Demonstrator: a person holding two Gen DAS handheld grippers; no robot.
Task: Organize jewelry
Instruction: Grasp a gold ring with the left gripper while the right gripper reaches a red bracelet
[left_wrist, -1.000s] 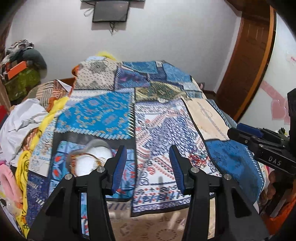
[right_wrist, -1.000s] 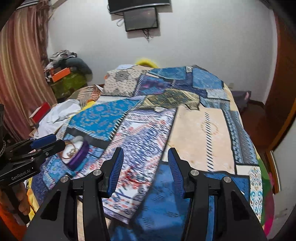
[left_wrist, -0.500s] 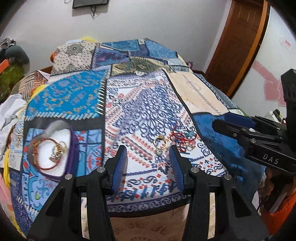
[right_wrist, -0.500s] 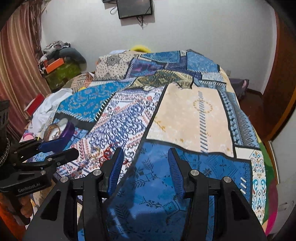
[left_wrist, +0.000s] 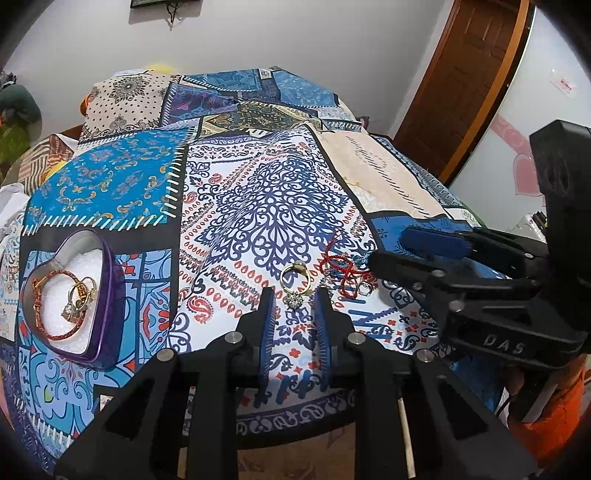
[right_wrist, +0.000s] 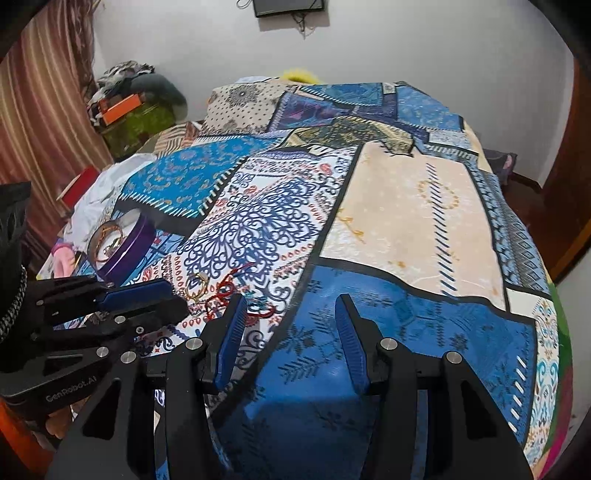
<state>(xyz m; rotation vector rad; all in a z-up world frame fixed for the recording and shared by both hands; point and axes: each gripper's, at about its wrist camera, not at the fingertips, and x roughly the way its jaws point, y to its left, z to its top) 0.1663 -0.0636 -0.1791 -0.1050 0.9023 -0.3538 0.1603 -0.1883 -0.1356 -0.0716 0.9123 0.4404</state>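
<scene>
The left gripper (left_wrist: 293, 295) has dropped toward the bed (left_wrist: 258, 192) since a second ago, and its jaws are closing around the gold ring (left_wrist: 295, 282), not yet pinching it, so a pick-up looks imminent. The right gripper (right_wrist: 291, 317) hangs to the right, jaws apart, empty. At near left, the heart-shaped tin (left_wrist: 107, 295) already holds bangles (left_wrist: 55, 295) and rings; a red cord bracelet (left_wrist: 341, 267) lies right of the ring.

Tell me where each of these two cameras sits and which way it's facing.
Left wrist: on the left tool, angled down at the bedspread; a gold ring lies just ahead of its closing jaws, the heart-shaped tin to the left, the right tool at right.
Right wrist: on the right tool, angled down over the bed; the left tool shows at left.
Both see the ring, tin, red cord bracelet and wall screen.
</scene>
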